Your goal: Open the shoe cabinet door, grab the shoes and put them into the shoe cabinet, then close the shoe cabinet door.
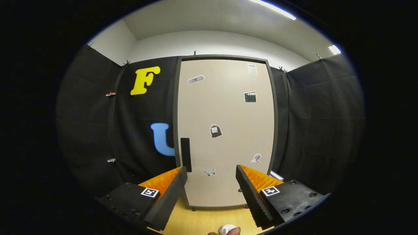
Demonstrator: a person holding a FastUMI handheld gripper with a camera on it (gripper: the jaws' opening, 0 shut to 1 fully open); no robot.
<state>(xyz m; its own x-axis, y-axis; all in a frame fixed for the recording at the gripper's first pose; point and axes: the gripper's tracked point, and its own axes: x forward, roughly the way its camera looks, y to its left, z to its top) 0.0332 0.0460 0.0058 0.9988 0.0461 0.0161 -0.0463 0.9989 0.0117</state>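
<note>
Gripper (211, 173) held level and facing straight ahead, its two fingers spread wide apart with nothing between them and nothing touching either one; it is released and empty. Its left fingertip (181, 173) lines up just below the lower end of the door handle (185, 154), though whether it touches the handle cannot be told from this angle. Nearest of all, below and between the fingers, a small white rounded object (227, 229) sits on the wooden floor (202, 220) with what looks like part of a person's hand (233, 232) against it; too little shows to say what the object is.

Beyond the fingers stands the shoe cabinet (225, 130), upright on the floor, its pale door (228, 111) shut inside a dark frame. The dark vertical handle sits low along the door's left edge. Several small stickers are scattered over the door face, among them a butterfly (209, 172) just ahead of the fingers. Black cloth wall (313, 130) flanks the cabinet on both sides, with a white wall and ceiling lights above.
</note>
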